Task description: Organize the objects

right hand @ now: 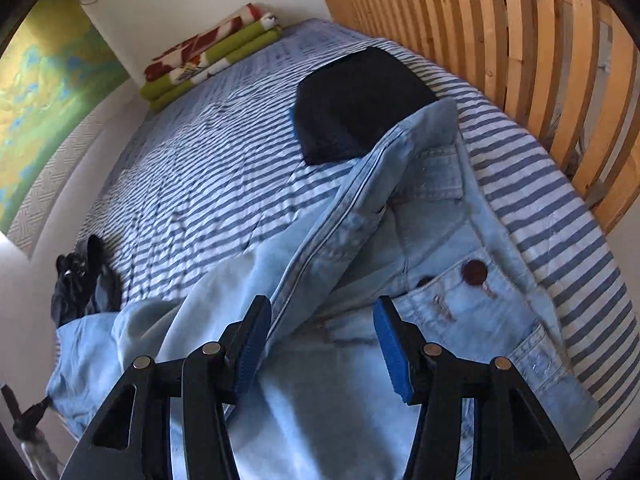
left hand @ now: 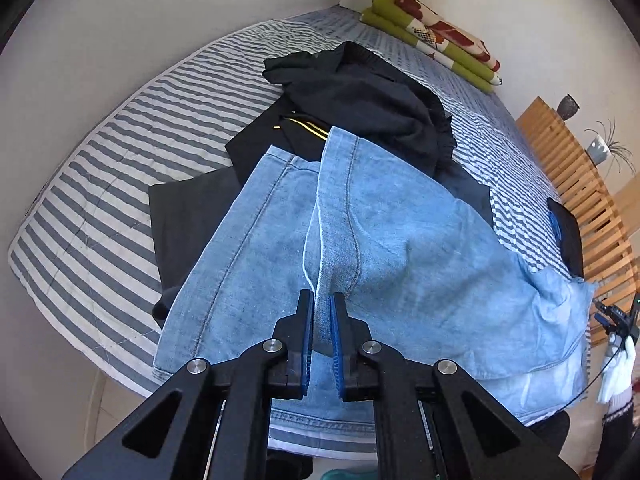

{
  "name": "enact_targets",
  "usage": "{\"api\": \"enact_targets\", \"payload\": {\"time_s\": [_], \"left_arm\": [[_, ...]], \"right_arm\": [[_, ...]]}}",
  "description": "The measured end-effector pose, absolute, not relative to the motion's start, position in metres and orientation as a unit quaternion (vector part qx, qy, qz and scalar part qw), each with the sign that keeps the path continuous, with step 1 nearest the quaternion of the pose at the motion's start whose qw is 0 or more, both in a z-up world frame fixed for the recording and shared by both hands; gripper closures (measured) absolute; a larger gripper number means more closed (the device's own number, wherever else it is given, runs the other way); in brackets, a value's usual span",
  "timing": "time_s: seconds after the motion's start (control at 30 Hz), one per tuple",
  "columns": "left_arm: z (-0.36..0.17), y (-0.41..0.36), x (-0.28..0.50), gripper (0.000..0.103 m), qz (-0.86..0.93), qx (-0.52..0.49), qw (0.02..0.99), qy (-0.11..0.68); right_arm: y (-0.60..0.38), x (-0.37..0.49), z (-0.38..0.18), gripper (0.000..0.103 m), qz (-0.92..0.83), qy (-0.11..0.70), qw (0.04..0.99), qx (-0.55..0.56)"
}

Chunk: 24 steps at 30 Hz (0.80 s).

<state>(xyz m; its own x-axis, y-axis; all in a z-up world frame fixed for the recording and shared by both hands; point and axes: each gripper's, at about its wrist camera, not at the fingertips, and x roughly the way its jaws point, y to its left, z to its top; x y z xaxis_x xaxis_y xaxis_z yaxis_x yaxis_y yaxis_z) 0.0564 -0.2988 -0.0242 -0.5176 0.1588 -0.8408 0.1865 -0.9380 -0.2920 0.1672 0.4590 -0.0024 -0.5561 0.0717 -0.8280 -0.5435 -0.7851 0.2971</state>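
- Left wrist view: the left gripper [left hand: 322, 300] is closed on a raised fold of the light-blue jeans [left hand: 400, 248], its blue pads pinching the denim ridge between them.
- The jeans lie spread across the near part of the striped bed [left hand: 100, 184], one edge reaching the wooden slatted frame [left hand: 576, 184] on the right.
- A heap of black clothes [left hand: 360, 100] sits just beyond the jeans, partly under them; a yellow stripe shows on one piece.
- A folded green and red blanket [left hand: 436, 40] rests at the far end of the bed, well apart from the jeans.
- At the right edge a white-gloved hand [left hand: 618, 372] shows beside a small dark device, too small to make out.
- Right wrist view: the right gripper [right hand: 322, 320] has its jaws apart, nothing pinched; they hang over the jeans' waistband, and whether a pad brushes the cloth is hard to tell.
- The jeans' brown button [right hand: 474, 271] and fly lie just beyond the right-hand jaw.
- A dark folded garment [right hand: 360, 108] lies on the bed beyond the jeans, near the wooden frame, touching the denim's upper edge.
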Motion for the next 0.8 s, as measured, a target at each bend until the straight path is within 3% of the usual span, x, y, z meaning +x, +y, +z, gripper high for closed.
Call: {"api": "enact_targets", "payload": {"time_s": [0.2, 0.23, 0.27, 0.3, 0.53, 0.67, 0.8], "left_arm": [[-0.003, -0.307, 0.036, 0.095, -0.856, 0.483, 0.02, 0.182], [0.003, -0.308, 0.028, 0.095, -0.857, 0.481, 0.022, 0.183], [0.012, -0.308, 0.019, 0.103, -0.861, 0.474, 0.025, 0.182], [0.023, -0.308, 0.012, 0.102, -0.866, 0.465, 0.024, 0.183], [0.1, -0.307, 0.018, 0.102, -0.902, 0.404, -0.004, 0.153], [0.052, -0.321, 0.051, 0.102, -0.883, 0.45, 0.007, 0.137], [-0.043, -0.336, 0.071, 0.102, -0.834, 0.531, 0.037, 0.146]], "right_arm": [[0.503, 0.11, -0.028, 0.053, 0.801, 0.273, 0.246, -0.472], [0.508, 0.106, -0.032, 0.072, 0.799, 0.282, 0.25, -0.468], [0.512, 0.104, -0.033, 0.09, 0.798, 0.291, 0.252, -0.465], [0.514, 0.102, -0.03, 0.095, 0.796, 0.294, 0.254, -0.463], [0.489, 0.179, 0.098, 0.096, 0.874, 0.223, 0.265, -0.341], [0.467, 0.281, 0.109, 0.096, 0.875, 0.232, 0.293, -0.307], [0.448, 0.343, 0.03, 0.096, 0.838, 0.236, 0.304, -0.388]]}}
